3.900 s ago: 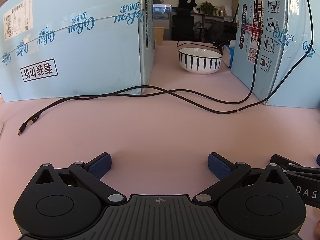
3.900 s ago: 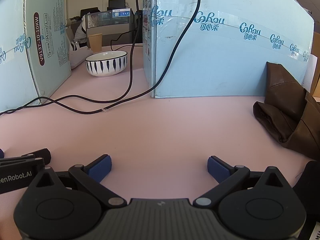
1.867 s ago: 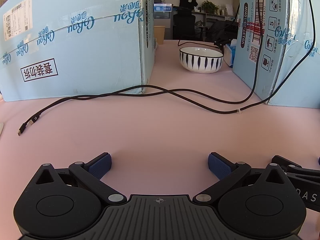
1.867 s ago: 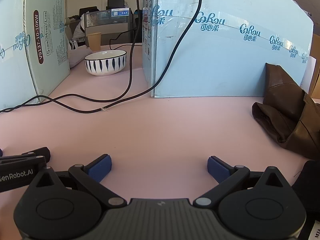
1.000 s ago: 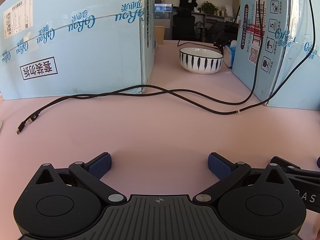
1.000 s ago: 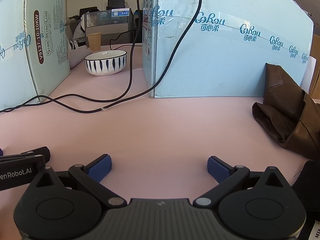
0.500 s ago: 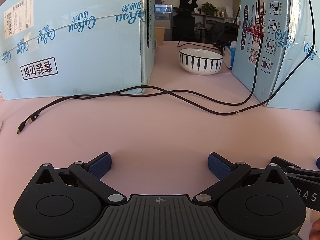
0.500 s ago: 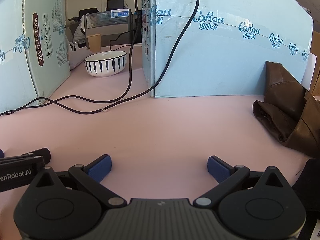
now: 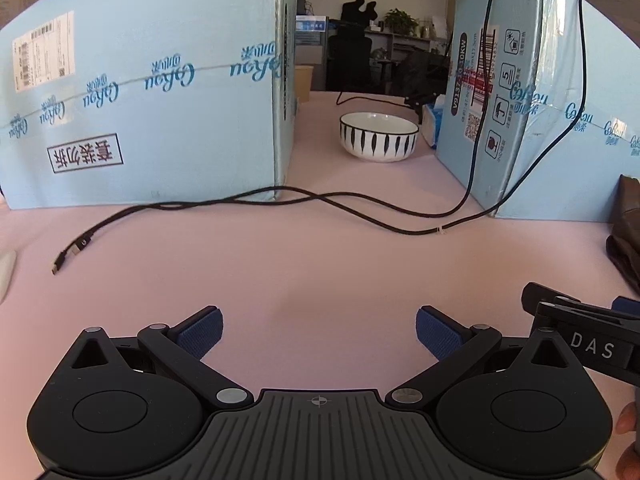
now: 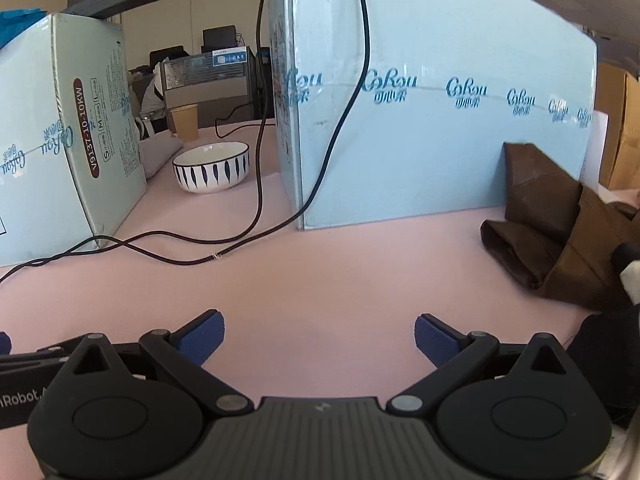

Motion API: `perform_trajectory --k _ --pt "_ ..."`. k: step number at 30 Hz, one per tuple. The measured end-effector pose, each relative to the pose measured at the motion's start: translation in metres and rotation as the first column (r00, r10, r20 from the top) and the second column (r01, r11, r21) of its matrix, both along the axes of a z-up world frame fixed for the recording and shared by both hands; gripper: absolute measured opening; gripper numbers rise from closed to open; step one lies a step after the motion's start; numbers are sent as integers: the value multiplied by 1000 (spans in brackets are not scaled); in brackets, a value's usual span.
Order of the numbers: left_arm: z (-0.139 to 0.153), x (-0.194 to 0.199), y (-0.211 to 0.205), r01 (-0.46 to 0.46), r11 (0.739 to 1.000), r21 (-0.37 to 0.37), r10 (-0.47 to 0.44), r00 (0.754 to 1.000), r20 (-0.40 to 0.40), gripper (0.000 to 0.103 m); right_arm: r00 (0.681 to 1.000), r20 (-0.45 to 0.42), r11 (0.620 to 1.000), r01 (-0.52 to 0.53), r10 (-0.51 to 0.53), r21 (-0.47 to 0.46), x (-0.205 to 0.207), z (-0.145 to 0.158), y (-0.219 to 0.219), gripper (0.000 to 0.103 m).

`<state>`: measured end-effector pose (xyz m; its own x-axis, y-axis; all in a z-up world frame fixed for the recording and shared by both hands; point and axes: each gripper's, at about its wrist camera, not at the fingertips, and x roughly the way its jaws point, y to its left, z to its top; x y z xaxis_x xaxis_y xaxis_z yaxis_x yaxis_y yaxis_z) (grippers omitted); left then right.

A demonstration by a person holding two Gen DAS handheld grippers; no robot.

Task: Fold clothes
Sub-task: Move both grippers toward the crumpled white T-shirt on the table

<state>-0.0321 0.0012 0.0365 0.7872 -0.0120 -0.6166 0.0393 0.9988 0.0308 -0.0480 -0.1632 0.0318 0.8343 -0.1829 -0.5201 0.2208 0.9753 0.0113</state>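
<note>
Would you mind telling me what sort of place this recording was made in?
Most likely an office: office chairs and shelving stand behind a pink table fenced with pale blue cartons, holding a bowl.

My right gripper (image 10: 319,338) has swung a little to the right: the brown garment (image 10: 560,236) now sits further into its view and nearer, and the striped bowl (image 10: 211,172) has slid leftward. From my left gripper (image 9: 318,334), that garment (image 9: 626,232) has newly appeared at the right edge, beyond the right gripper's finger (image 9: 560,312).
</note>
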Motion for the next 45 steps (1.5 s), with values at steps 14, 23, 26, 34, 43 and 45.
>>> perform_trajectory --k 14,23,26,34,43,45 --pt "31 -31 -47 276 956 -95 -280 959 -36 103 963 240 992 129 -124 -3 -102 66 -88 103" --pt "24 -52 -124 499 852 -160 -517 850 -99 103 940 167 918 235 -299 320 -190 47 -212 103" --pt "19 -57 -146 555 813 -175 -577 807 -122 103 936 135 886 253 -326 388 -219 34 -236 102" --pt "-11 -66 -198 666 702 -253 -712 648 -270 103 938 2 827 304 -346 473 -238 -8 -262 101" --pt "-21 -79 -215 687 705 -173 -709 682 -180 98 909 -26 844 396 -416 361 -210 -27 -238 82" --pt "-19 -83 -217 697 694 -181 -720 677 -155 77 889 7 831 425 -457 358 -215 -28 -235 63"
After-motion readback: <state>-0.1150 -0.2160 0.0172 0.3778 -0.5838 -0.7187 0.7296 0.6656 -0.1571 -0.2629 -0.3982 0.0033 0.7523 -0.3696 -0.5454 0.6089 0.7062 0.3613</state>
